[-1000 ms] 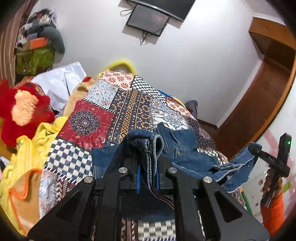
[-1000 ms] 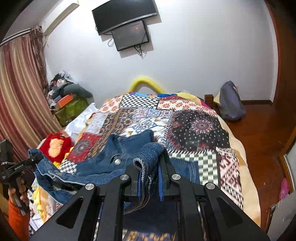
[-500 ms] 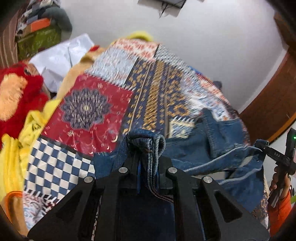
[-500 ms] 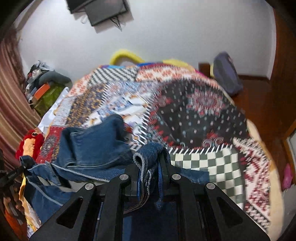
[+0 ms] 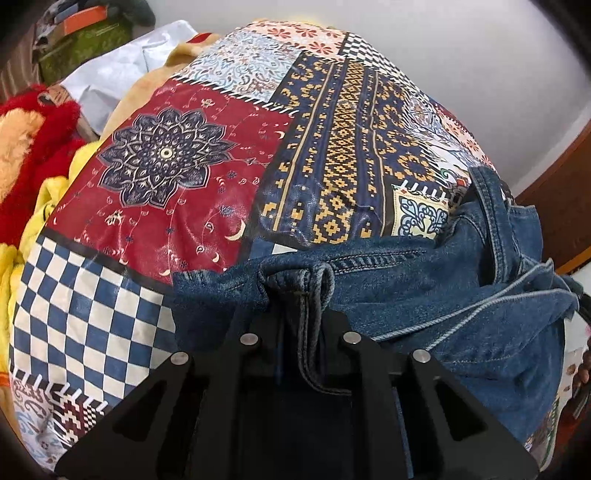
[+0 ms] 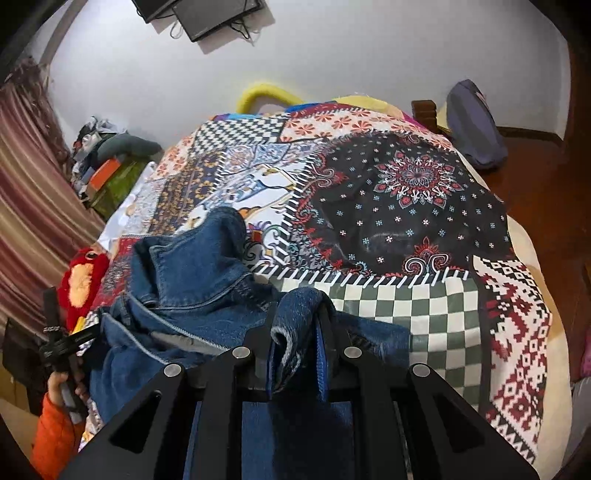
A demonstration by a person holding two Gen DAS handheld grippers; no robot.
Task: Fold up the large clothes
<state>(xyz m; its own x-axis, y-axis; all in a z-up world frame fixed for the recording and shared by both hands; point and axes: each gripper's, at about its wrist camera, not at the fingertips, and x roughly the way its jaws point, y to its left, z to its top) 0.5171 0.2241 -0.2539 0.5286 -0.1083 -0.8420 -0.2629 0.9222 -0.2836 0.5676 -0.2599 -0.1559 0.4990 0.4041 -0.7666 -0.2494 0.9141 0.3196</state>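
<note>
Left gripper (image 5: 300,295) jaws opening, jeans (image 5: 424,280) hem between them; right gripper (image 6: 295,325) clamped on denim (bunched) – risk: lopsided drop, crooked fold on bedspread (image 5: 177,155)

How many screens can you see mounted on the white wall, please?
2, both at the top left of the right wrist view: a dark flat screen cut off by the frame edge, and a smaller grey screen overlapping just below it. Others may be hidden.

Blue denim jeans (image 5: 424,284), rumpled and bunched, draped across the patchwork bedspread (image 5: 177,192).
</note>
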